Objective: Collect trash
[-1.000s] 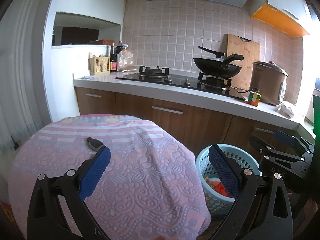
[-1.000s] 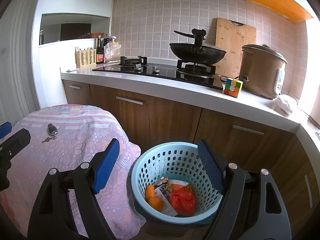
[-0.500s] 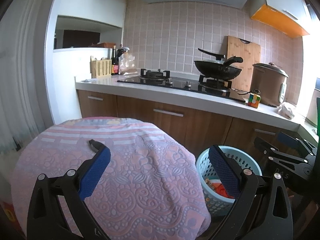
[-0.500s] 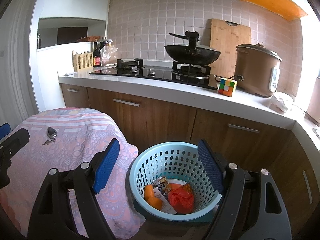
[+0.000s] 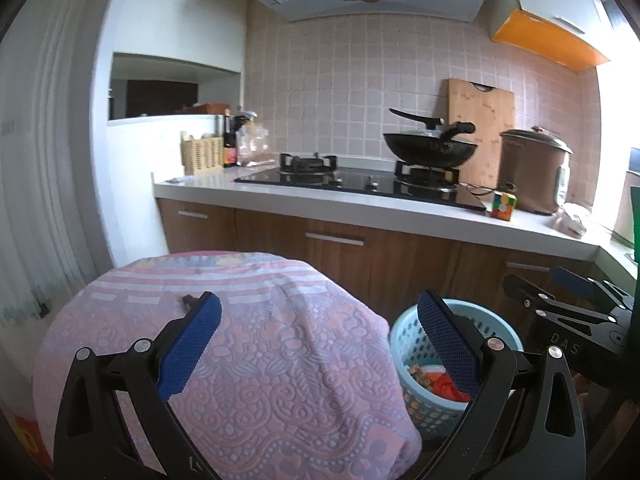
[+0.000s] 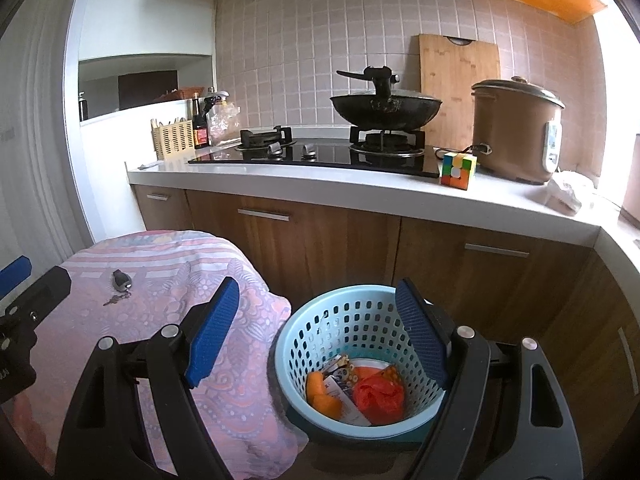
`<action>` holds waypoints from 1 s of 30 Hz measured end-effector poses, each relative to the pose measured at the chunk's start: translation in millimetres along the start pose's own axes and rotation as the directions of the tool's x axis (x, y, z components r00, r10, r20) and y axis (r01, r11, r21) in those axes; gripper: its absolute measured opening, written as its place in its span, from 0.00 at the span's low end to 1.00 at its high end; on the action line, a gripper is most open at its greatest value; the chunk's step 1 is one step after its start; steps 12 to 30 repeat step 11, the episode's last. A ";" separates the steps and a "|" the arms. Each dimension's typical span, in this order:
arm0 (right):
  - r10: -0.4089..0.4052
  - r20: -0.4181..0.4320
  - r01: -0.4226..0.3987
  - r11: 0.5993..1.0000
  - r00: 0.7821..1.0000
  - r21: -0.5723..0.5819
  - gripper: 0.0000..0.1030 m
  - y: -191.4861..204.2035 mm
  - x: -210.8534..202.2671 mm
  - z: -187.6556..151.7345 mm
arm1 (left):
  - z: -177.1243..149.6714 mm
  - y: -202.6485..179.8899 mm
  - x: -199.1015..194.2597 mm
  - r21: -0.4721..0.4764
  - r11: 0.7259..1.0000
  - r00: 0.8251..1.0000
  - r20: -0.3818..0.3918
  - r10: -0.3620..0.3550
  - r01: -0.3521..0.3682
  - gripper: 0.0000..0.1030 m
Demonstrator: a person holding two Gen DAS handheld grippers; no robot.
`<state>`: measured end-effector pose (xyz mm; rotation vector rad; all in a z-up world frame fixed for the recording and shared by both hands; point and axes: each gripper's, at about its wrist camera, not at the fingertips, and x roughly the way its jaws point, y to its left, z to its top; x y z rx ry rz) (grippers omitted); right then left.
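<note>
My right gripper [image 6: 316,324] has its blue-padded fingers [image 6: 214,330] spread wide with nothing between them. In the right wrist view, lower centre, they frame the light-blue perforated trash basket [image 6: 352,312], which stands on the floor against the wooden cabinets [image 6: 320,240]. Inside it lie the collected trash pieces: a crumpled red bag [image 6: 378,394], orange scraps [image 6: 320,392] and a printed wrapper [image 6: 340,384].

My left gripper [image 5: 320,328] is likewise wide open and empty. In the left wrist view its left finger [image 5: 192,344] hangs over a pink patterned cloth [image 5: 280,360] draped over a rounded surface, lower left; its right finger stands in front of the basket [image 5: 492,324], lower right. A key fob with keys [image 6: 120,282] lies on the cloth, seen at the left of the right wrist view; in the left view it is mostly hidden behind my finger.

Beyond, across the middle of both views, the white counter [image 6: 360,196] carries a black gas hob [image 6: 320,156] with a lidded wok [image 6: 386,106], a colourful puzzle cube [image 6: 458,170], a brown rice cooker [image 6: 516,132], a wooden cutting board [image 6: 456,72] leaning on the tiled wall, and a cutlery basket [image 6: 174,140] with bottles beside it at the left end.
</note>
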<state>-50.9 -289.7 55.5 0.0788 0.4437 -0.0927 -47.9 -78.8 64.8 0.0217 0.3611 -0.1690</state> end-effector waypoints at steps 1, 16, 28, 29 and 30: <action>-0.001 -0.001 0.001 1.000 1.000 -0.002 0.74 0.5 0.7 -0.5 | 0.1 1.1 0.6 -0.001 1.000 1.000 -0.002 0.002 -0.002 0.93; -0.001 -0.028 0.001 1.000 1.000 -0.009 0.74 6.2 11.8 -4.3 | -4.7 18.3 13.2 -0.048 0.999 0.998 -0.056 -0.004 0.001 0.93; -0.001 -0.028 0.001 1.000 1.000 -0.009 0.74 6.2 11.8 -4.3 | -4.7 18.3 13.2 -0.048 0.999 0.998 -0.056 -0.004 0.001 0.93; -0.001 -0.028 0.001 1.000 1.000 -0.009 0.74 6.2 11.8 -4.3 | -4.7 18.3 13.2 -0.048 0.999 0.998 -0.056 -0.004 0.001 0.93; -0.001 -0.028 0.001 1.000 1.000 -0.009 0.74 6.2 11.8 -4.3 | -4.7 18.3 13.2 -0.048 0.999 0.998 -0.056 -0.004 0.001 0.93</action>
